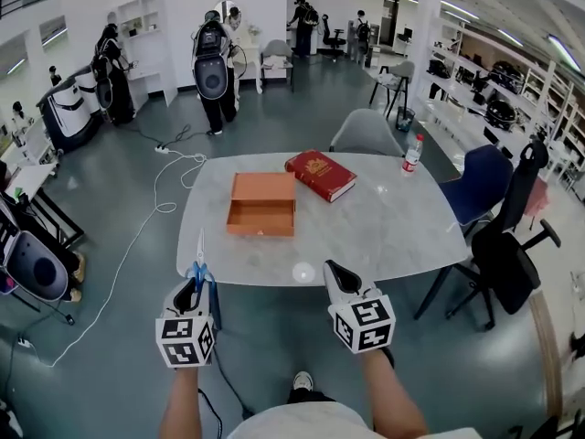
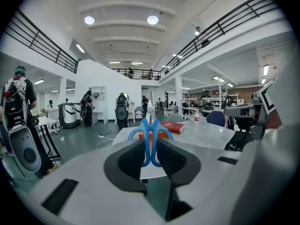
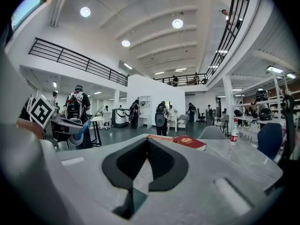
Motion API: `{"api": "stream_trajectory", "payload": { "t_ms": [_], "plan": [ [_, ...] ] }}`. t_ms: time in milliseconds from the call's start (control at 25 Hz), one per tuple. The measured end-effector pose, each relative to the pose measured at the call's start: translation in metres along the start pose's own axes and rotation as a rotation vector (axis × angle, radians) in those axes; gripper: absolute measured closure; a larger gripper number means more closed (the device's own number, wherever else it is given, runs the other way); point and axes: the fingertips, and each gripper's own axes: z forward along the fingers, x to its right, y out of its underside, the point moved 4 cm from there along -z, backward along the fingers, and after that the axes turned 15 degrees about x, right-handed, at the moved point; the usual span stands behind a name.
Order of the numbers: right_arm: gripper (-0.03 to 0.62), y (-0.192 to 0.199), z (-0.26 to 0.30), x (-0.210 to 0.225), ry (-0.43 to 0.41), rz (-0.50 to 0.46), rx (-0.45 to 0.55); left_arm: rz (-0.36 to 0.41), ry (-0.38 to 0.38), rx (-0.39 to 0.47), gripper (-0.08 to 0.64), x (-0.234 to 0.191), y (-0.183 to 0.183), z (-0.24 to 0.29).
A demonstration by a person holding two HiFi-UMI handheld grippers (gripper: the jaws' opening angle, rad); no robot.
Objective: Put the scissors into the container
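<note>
- Head view: the left gripper [image 1: 197, 286] hovers at the near edge of the worktop [image 1: 393, 236], scissors [image 1: 200, 262] in its grip, blades pointing ahead. The open orange container [image 1: 262, 206] lies beyond it, ahead and slightly to its right.
- Left gripper view: the jaws are clamped on the scissors' blue handles.
- Right gripper view: the right gripper [image 3: 146, 143] is pressed together with nothing held, and a red book [image 3: 189, 142] lies ahead to its right.

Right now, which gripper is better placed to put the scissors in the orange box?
Left. The left gripper holds the scissors, with the orange box ahead; the right gripper is shut, empty.
</note>
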Motion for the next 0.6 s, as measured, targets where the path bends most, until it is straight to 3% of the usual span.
{"api": "stream_trajectory", "payload": {
  "t_ms": [600],
  "plan": [
    [0.588, 0.011, 0.074, 0.057, -0.089, 0.038, 0.007, 0.012, -0.096, -0.025, 0.482, 0.006, -0.004, 0.062]
  ]
}}
